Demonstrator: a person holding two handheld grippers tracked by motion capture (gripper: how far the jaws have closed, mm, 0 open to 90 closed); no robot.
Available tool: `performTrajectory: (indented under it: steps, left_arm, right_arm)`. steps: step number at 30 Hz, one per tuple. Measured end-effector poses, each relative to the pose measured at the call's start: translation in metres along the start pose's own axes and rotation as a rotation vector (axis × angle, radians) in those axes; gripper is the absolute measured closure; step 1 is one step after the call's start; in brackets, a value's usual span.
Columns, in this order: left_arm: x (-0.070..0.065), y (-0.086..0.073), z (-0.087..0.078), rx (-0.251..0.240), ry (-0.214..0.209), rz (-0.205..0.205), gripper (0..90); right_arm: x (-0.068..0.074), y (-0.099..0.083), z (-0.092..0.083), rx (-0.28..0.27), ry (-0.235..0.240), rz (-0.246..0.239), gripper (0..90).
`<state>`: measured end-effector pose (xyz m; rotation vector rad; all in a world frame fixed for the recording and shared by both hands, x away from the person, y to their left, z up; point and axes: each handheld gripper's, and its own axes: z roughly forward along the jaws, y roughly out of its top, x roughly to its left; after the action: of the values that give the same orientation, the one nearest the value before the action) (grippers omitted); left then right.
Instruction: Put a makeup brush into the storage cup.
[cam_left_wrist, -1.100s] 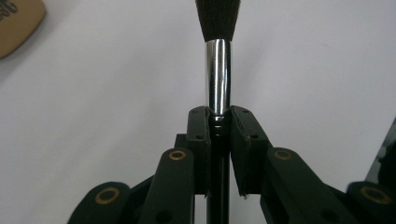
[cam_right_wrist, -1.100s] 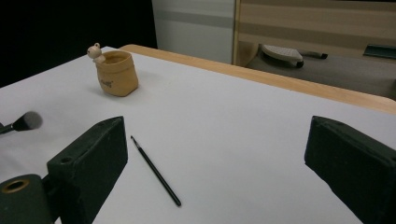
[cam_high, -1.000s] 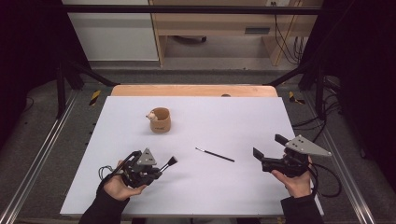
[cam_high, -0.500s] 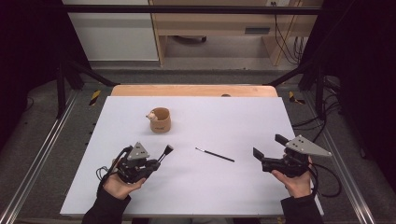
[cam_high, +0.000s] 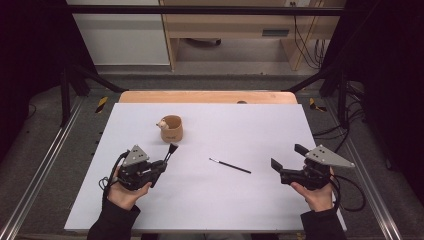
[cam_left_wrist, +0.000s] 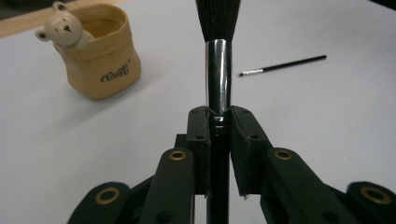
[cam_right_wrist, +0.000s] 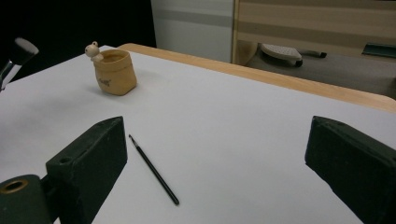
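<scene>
**Brush in the left jaws, cup just ahead**

I take the small tan fabric-look cup with a bear figure on its rim (cam_high: 171, 128) as my landmark on the white table top (cam_high: 240, 200). Nearer to me than the cup and a little to its left, my left gripper (cam_high: 161, 165) has its jaws closed tight on the black handle of a thick make-up brush with a silver ferrule and dark bristles (cam_left_wrist: 217, 70). In the left gripper view the pads squeeze the handle just below the ferrule, and the bristle head points up and away, its tip near the cup without touching it.

To the right of the cup and nearer to me, a thin black brush with a fine tip (cam_high: 229, 166) lies flat on the table, well apart from both grippers. Farther right again, my right gripper (cam_high: 288, 156) hovers with its jaws spread wide and nothing between them.

The step in hand, as I judge it, is dropping the thick brush into the cup. To do it well I would lift first, turn the wrist until the brush hangs upright over the mouth, and steer clear of the bear. The cup looks light, though from here I cannot be sure, so I'd lower before letting go.
</scene>
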<state>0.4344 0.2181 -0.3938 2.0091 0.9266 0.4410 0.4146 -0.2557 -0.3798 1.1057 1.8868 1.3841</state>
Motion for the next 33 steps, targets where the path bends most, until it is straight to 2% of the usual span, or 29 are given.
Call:
performTrajectory:
  steps: [1, 3, 5, 6, 8, 12, 22, 33]
  left_arm:
    - [0.001, 0.001, -0.002, -0.02, -0.002, -0.007, 78.1]
    - [0.002, 0.002, -0.003, -0.029, -0.001, -0.014, 78.1]
    - [0.006, 0.006, -0.006, -0.069, 0.012, -0.033, 78.1]
    - [0.006, 0.006, -0.006, -0.069, 0.012, -0.033, 78.0]
    - [0.008, 0.01, -0.01, -0.108, 0.027, -0.051, 78.1]
    - [0.009, 0.017, -0.012, -0.145, 0.037, -0.068, 78.1]
    - [0.011, 0.03, -0.015, -0.197, 0.051, -0.082, 78.1]
    - [0.021, 0.042, -0.016, -0.243, 0.066, -0.096, 78.0]
  right_arm:
    - [0.0, 0.0, 0.0, 0.001, -0.001, -0.001, 6.0]
    - [0.001, 0.0, 0.001, 0.002, -0.003, -0.001, 6.0]
    - [0.001, 0.0, 0.001, 0.004, -0.002, -0.001, 6.0]
    - [0.001, 0.0, 0.001, 0.004, -0.002, -0.001, 6.0]
    - [0.0, -0.001, 0.001, 0.002, -0.002, -0.002, 6.0]
    - [-0.001, -0.001, 0.0, 0.004, -0.003, 0.002, 6.0]
    - [-0.001, -0.001, 0.001, 0.004, -0.003, 0.001, 6.0]
    - [0.002, -0.001, 0.003, 0.011, -0.001, -0.006, 5.9]
